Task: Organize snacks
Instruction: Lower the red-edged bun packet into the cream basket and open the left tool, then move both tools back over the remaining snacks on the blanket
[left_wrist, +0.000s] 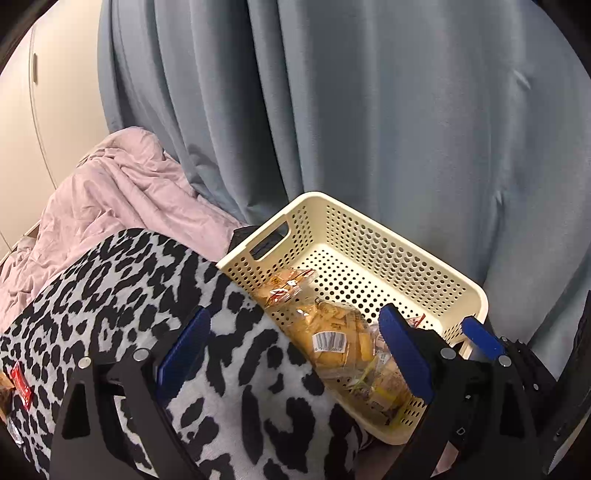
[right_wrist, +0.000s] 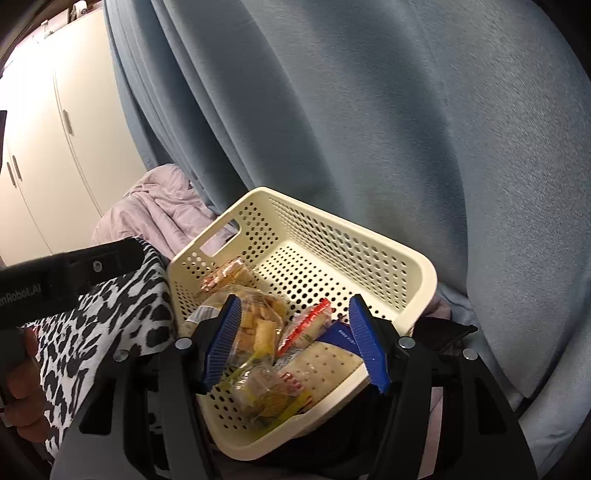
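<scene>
Cream perforated plastic forms the basket, a rounded rectangular bin with a slot handle in its near-left end wall; in the left wrist view its long axis runs from lower right up toward the upper left, and it sits tilted on a fuzzy black-and-white leopard-print blanket before a blue-grey curtain. A crinkly clear bag of golden crackers lies along the basket's near wall. The left gripper has its blue-padded fingers spread wide, pinching nothing, one over the blanket and one over the basket. A wrinkled pink duvet lies behind. From the right wrist view, the basket again points toward the upper left, holding the cracker bag, a red-and-white wrapped packet and a flat pale cracker package with a blue band. The right gripper holds its ribbed blue fingers apart above these snacks, gripping none.
</scene>
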